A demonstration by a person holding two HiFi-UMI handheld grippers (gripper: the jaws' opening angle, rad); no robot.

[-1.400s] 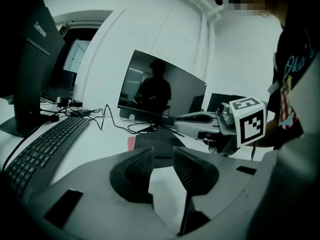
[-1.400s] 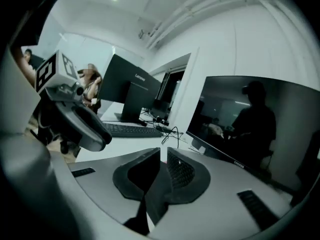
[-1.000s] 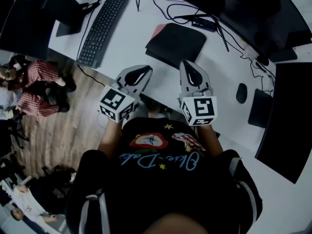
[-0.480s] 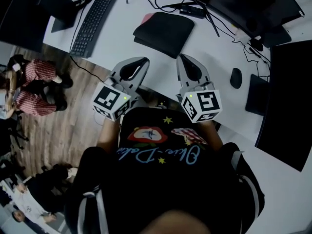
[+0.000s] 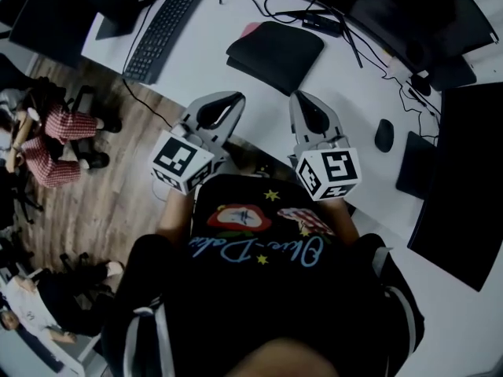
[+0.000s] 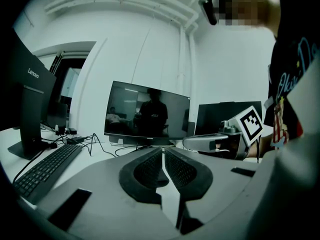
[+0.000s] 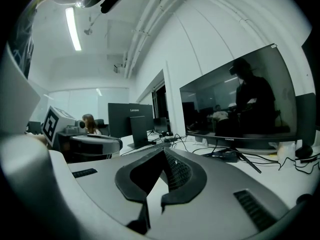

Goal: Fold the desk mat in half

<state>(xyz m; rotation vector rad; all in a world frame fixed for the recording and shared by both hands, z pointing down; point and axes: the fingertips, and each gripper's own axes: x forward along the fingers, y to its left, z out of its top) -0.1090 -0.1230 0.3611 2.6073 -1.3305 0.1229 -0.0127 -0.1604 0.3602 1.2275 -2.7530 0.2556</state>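
The black desk mat [image 5: 275,53] lies folded on the white desk [image 5: 212,53], with a pink corner showing at its far left edge. Both grippers hover side by side in front of the person's chest, near the desk's front edge and short of the mat. The left gripper [image 5: 233,99] is shut, its ribbed pads [image 6: 150,168] meeting with nothing between them. The right gripper [image 5: 299,99] is also shut and empty, its tips [image 7: 163,150] pointing over the desk. Each gripper shows in the other's view: the right gripper [image 6: 220,141] and the left gripper [image 7: 95,143].
A black keyboard [image 5: 165,28] lies at the left of the desk, cables and a curved monitor [image 5: 393,14] at the back, a mouse [image 5: 383,135] and a dark pad [image 5: 413,171] at the right. People sit on the wooden floor [image 5: 118,203] to the left.
Both grippers have lifted a little and shifted together near the desk's front edge, staying shut and empty. The folded mat has not moved.
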